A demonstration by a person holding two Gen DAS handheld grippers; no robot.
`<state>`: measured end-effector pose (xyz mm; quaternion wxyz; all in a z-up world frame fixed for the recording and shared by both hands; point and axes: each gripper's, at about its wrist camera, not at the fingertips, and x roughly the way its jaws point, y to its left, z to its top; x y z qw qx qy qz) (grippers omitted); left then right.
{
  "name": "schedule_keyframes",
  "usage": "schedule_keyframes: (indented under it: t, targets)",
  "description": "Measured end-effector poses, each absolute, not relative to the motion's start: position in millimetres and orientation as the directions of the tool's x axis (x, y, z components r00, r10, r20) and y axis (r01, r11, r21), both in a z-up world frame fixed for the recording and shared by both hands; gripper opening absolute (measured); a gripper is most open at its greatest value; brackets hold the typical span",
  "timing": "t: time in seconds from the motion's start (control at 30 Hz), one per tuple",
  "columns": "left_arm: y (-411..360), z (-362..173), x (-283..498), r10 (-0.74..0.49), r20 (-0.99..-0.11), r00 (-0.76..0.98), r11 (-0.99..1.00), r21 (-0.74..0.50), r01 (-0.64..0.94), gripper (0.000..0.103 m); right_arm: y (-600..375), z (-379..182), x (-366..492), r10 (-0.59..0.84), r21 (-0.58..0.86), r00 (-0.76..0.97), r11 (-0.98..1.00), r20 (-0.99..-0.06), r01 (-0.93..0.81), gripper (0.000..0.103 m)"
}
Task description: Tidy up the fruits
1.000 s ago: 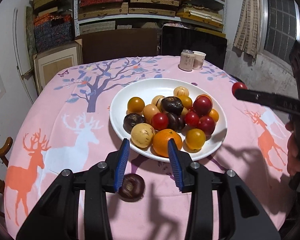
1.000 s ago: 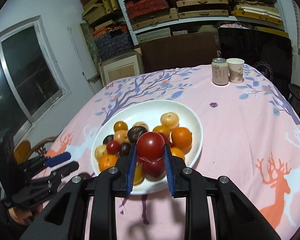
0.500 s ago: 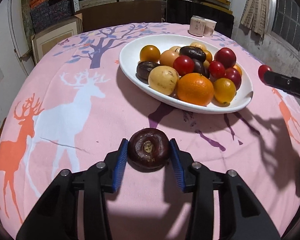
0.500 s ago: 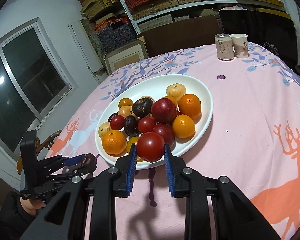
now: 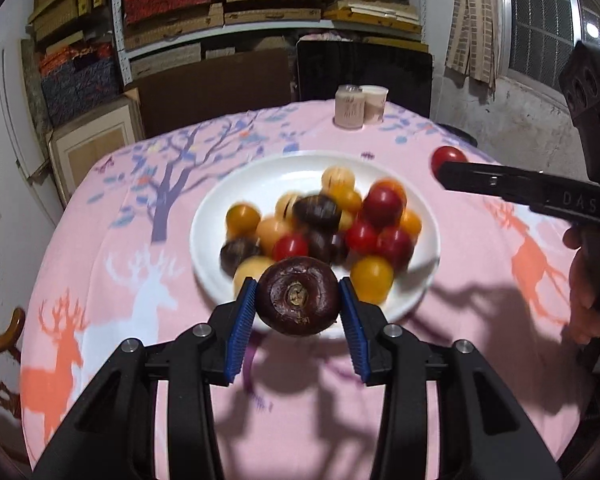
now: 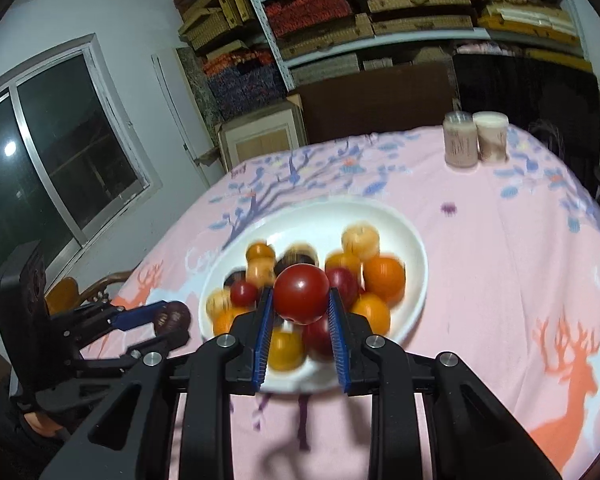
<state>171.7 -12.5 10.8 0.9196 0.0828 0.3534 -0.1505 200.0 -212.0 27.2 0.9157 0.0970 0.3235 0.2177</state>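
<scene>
Dark brown fruit (image 5: 298, 295): clamped in your left gripper (image 5: 299, 314) jaws, now lifted off the tabletop (image 5: 112, 292) where it lay a second ago, hanging over the near rim of the white plate (image 5: 228, 204). Red fruit (image 6: 301, 292): clamped in your right gripper (image 6: 300, 318) jaws, above the plate's near edge. Both look ready to drop onto the fruit pile (image 5: 332, 228). Two cups (image 5: 360, 106): beyond the plate.

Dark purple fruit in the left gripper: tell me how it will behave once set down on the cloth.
The dark purple fruit looks round and smooth, so it may roll. Its flattened stem end might steady it. The left gripper pinches it only at its sides, so it looks firm rather than soft.
</scene>
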Motion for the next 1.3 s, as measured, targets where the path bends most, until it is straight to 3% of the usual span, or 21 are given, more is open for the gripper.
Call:
schedule_keyframes:
  t: [0.4,0.47,0.57,0.73,0.93,1.1,1.3]
  targets:
    - [-37.5,-5.7,250.3,-0.184,-0.708,0.682,0.959,0.022,0.282,0.042,-174.8,23.6,279.8,0.45,0.268,0.659,0.892,-0.603,-0.363,0.031]
    - [-30.8,-8.7,254.8,-0.166,-0.713,0.681,0.968,0.014,0.25,0.065,-172.4,16.1,284.4,0.444,0.274,0.642,0.895,-0.625,-0.352,0.051]
    - [-17.9,-5.0,253.5,-0.133,-0.695,0.707,0.982,0.004,0.189,0.086,-176.7,12.9,279.2,0.435,0.277,0.657,0.9,-0.616,-0.336,0.056]
    - [-3.3,0.4,236.9,-0.088,-0.699,0.71,0.99,0.015,0.137,0.096,-191.8,17.0,257.4,0.456,0.319,0.651,0.89,-0.607,-0.326,0.058]
    - [27.8,4.1,181.8,-0.024,-0.704,0.71,0.999,0.009,0.043,0.098,-223.8,23.6,189.5,0.447,0.352,0.701,0.89,-0.556,-0.289,0.094]
    - [38.7,12.4,123.3,0.086,-0.673,0.735,0.996,0.065,-0.056,0.098,-229.4,22.9,127.7,0.431,0.312,0.71,0.901,-0.556,-0.303,0.098]
    - [32.0,22.9,66.6,0.011,-0.658,0.753,1.0,0.001,-0.014,0.098,-223.0,27.5,58.7,0.42,0.229,0.749,0.908,-0.513,-0.352,0.099]
